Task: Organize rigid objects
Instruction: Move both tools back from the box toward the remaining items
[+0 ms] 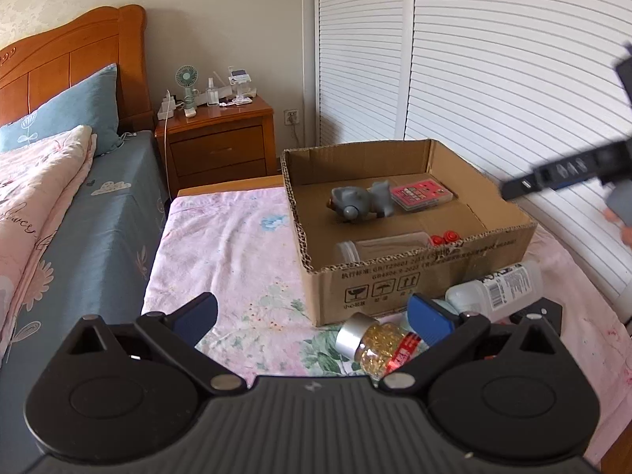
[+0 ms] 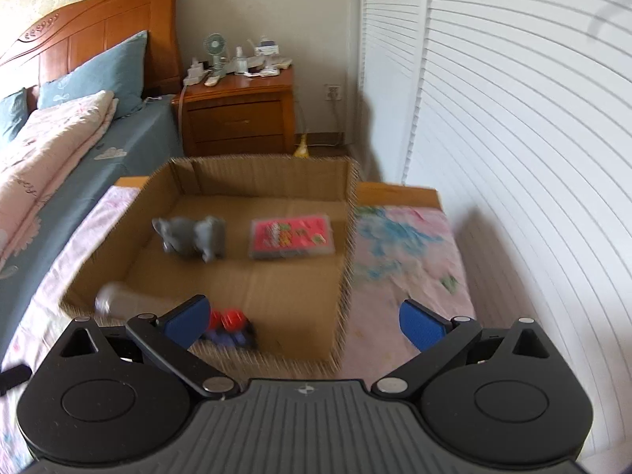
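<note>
An open cardboard box sits on a floral cloth. Inside lie a grey toy elephant, a pink card case, a clear bottle and a toy with red wheels. In front of the box lie a jar of yellow capsules and a white bottle. My left gripper is open and empty, its right finger beside the jar. My right gripper is open and empty above the box's near edge; it also shows at the left wrist view's right edge.
A bed with blue sheet and pink quilt lies left. A wooden nightstand with a fan and clutter stands behind. White louvered doors are on the right. A dark object lies at the left edge.
</note>
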The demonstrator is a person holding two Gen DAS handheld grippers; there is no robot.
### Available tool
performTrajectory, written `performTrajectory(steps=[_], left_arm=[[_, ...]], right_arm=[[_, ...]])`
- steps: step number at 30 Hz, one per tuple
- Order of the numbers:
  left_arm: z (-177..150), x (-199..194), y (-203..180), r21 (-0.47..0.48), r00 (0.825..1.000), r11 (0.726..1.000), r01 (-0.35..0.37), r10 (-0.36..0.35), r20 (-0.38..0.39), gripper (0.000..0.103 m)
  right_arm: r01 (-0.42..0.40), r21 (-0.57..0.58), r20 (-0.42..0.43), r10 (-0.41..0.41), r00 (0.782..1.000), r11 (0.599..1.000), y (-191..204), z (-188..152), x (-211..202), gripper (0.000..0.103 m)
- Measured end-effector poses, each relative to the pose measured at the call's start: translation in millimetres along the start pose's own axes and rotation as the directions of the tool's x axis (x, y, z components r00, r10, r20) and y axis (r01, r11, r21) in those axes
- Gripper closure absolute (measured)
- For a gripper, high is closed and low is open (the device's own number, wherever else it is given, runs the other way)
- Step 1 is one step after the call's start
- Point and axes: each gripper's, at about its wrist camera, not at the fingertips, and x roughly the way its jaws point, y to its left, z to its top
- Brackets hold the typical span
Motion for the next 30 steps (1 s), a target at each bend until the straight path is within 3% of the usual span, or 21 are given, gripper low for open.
performTrajectory(steps=[7, 14, 19, 30], left_arm=[[-4, 1, -6, 0.019, 1.0, 1.0, 0.002, -0.002, -0.014, 0.001], [-11, 5, -15, 0.032, 0.999, 0.999, 0.031, -0.03, -0.037, 0.001], [-18, 6, -20, 0.048, 0.997, 0.998, 0.048, -0.045, -0.057, 0.001], [-29, 20, -25, 0.081, 0.989, 0.99, 0.113, -0.105, -0.101, 0.001]], right_arm=[[0.014, 0.0, -0.051, -0.014, 0.999, 1.0, -12, -61, -18, 0.0], [0.036, -0.015, -0.126, -0.037, 0.991, 0.999, -13, -105, 6, 0.0], [0.044, -0.016, -0.144, -0.046, 0.989, 0.999, -11, -121, 22, 0.0], [0.054, -0.035, -0.067, -0.056, 0.996, 0.998, -14, -127, 27, 0.0]])
